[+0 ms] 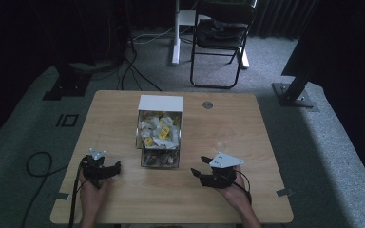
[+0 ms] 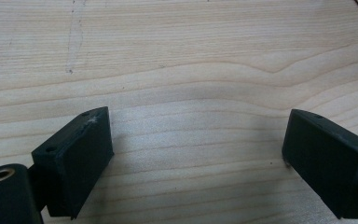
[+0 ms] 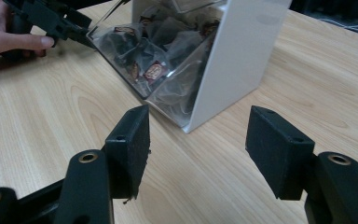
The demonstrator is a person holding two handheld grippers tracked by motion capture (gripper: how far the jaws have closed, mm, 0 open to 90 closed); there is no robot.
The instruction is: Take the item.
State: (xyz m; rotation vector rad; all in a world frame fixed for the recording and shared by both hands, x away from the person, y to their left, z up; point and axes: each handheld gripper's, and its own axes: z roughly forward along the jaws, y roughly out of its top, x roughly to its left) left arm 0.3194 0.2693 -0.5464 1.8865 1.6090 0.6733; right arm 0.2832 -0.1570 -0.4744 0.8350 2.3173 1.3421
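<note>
While both rest on table [image 1: 123,199], left tool [image 1: 110,169], right tool [image 1: 198,167] gape empty; one dispenser [image 1: 159,133] between.

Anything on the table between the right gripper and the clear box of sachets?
No. In the right gripper view, bare wood lies between the open right gripper and the clear box of sachets. The high view shows the same bare stretch of table.

A white-walled dispenser box [image 1: 159,129] with clear front bins stands upright mid-desk; its upper bin holds pale and yellow sachets [image 1: 158,129]; its lower, sloping bin holds dark sachets [image 3: 145,60] with red-brown labels.
</note>
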